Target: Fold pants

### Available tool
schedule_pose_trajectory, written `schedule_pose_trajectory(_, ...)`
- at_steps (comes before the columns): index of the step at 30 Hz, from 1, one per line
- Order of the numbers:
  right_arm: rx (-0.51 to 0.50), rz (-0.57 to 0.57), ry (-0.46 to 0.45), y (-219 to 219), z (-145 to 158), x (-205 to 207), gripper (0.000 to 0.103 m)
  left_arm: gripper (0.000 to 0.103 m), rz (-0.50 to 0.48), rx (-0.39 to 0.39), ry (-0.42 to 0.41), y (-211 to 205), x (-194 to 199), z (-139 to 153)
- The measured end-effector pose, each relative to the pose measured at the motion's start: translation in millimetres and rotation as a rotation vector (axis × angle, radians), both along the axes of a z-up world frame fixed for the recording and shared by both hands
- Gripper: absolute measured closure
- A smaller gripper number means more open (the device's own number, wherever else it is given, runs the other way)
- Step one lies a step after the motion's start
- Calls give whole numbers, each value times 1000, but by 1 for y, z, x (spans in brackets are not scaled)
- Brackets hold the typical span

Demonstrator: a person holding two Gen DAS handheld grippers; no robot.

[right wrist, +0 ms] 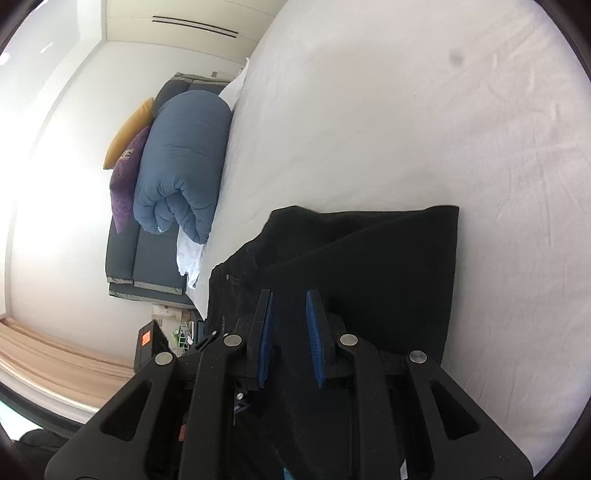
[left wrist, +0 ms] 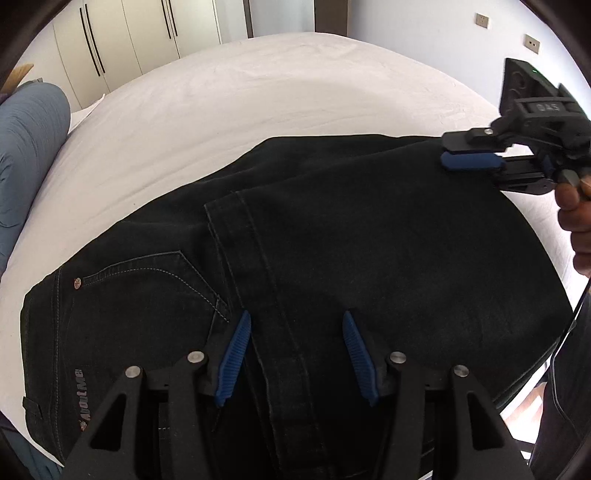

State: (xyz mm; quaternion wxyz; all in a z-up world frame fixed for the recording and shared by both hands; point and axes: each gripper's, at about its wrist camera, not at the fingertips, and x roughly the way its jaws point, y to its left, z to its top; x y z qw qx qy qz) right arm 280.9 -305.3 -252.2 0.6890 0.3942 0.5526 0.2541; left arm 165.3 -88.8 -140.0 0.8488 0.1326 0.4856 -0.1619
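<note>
Black jeans (left wrist: pixel 332 236) lie folded on the white bed sheet (left wrist: pixel 221 92), legs laid over the seat with its stitched back pocket (left wrist: pixel 155 280). My left gripper (left wrist: pixel 295 321) is open just above the leg hem, its blue pads (left wrist: pixel 236 354) on either side of the hem band. My right gripper (left wrist: pixel 448 157) is over the jeans' far right corner, turned sideways, jaws a little apart with nothing between them. In the right wrist view the right gripper (right wrist: pixel 290 301) is open over the folded black jeans (right wrist: pixel 369 266).
A rolled blue duvet (right wrist: pixel 181 162) lies at the bed's side, with purple and yellow pillows (right wrist: pixel 125 177) behind it. White wardrobe doors (left wrist: pixel 122 33) stand beyond the bed. The person's hand (left wrist: pixel 576 221) holds the right gripper at the right edge.
</note>
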Motion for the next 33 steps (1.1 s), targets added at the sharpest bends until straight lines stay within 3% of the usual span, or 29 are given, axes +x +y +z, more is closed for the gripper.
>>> schedule_pose_trajectory(4, 46, -24, 50, -18, -42, 30, 87, 47, -3, 4, -3, -1, -1, -2)
schedule_pose_trajectory(6, 52, -10, 29, -7, -42, 6, 87, 47, 1, -15, 4, 2, 2, -4)
schedule_pose_trajectory(13, 46, 118, 30, 31, -10, -91, 86, 47, -11, -24, 7, 13, 0, -5)
schedule_pose_trajectory(16, -9, 147, 30, 38, -1, -127, 86, 47, -13, -25, 1, 16, -1, -7)
schedule_pose_trajectory(24, 5, 141, 59, 42, 3, -182, 86, 47, -10, -29, -13, 17, -9, -7)
schedule_pose_trajectory(26, -38, 182, 72, 60, 13, -185, 86, 47, -8, -34, -13, 18, -11, -5)
schedule_pose_trajectory(29, -216, 345, 96, 87, 21, -199, 86, 47, -8, -39, -16, 21, -12, -6)
schedule_pose_trajectory(30, -209, 358, 73, 89, 28, -202, 83, 47, -7, -40, -16, 21, -12, -6)
schedule_pose_trajectory(33, -52, 262, -67, 80, 67, -197, 83, 48, -4, -47, -16, 23, -12, -8)
